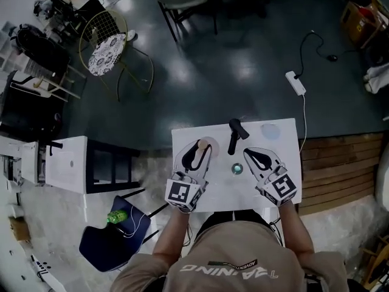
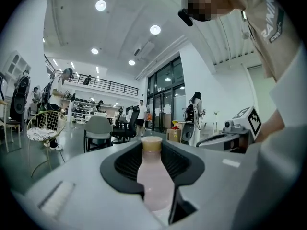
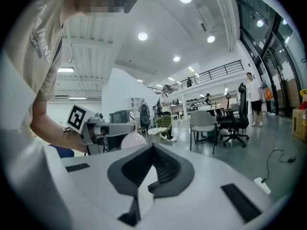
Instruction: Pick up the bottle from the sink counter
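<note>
A pale pink bottle [image 2: 154, 186] with a tan cap stands upright between the jaws of my left gripper [image 2: 152, 152], which is shut on its body. In the head view the left gripper [image 1: 197, 148] is over the left part of the white sink counter [image 1: 285, 145], and the bottle [image 1: 207, 144] shows at its tips. My right gripper [image 1: 250, 153] is over the counter's right part, beside the round drain [image 1: 237, 169]. In its own view the right gripper [image 3: 152, 148] has its jaws closed together with nothing between them, and the bottle [image 3: 133, 140] shows to its left.
A black faucet [image 1: 234, 136] stands at the counter's back middle, between the grippers. A white cabinet [image 1: 68, 163] and a blue chair [image 1: 112, 239] bearing a green bottle [image 1: 118, 216] are at the left. Wooden decking [image 1: 340, 169] lies at the right, a power strip [image 1: 295, 83] beyond.
</note>
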Action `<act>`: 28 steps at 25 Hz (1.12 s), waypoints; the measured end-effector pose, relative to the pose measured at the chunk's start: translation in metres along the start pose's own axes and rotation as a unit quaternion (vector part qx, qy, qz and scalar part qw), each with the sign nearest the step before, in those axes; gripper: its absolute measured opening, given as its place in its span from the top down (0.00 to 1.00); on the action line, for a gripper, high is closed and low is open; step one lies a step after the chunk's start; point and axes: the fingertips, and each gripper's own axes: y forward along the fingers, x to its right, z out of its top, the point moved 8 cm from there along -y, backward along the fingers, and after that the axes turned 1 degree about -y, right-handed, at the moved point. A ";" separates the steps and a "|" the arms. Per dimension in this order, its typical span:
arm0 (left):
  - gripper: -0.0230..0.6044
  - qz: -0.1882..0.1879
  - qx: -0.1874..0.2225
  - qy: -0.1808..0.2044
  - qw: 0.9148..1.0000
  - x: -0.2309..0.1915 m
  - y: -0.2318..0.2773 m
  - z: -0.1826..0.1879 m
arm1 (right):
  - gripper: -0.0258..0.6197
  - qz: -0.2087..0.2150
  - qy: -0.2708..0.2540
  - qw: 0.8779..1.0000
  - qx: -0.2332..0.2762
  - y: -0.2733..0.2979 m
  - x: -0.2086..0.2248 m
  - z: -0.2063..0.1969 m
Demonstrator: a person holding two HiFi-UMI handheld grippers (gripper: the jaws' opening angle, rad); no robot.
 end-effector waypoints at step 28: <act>0.76 -0.035 0.031 0.027 0.999 0.038 0.000 0.082 | 0.95 0.019 -0.054 0.998 0.031 -0.006 -0.002 0.096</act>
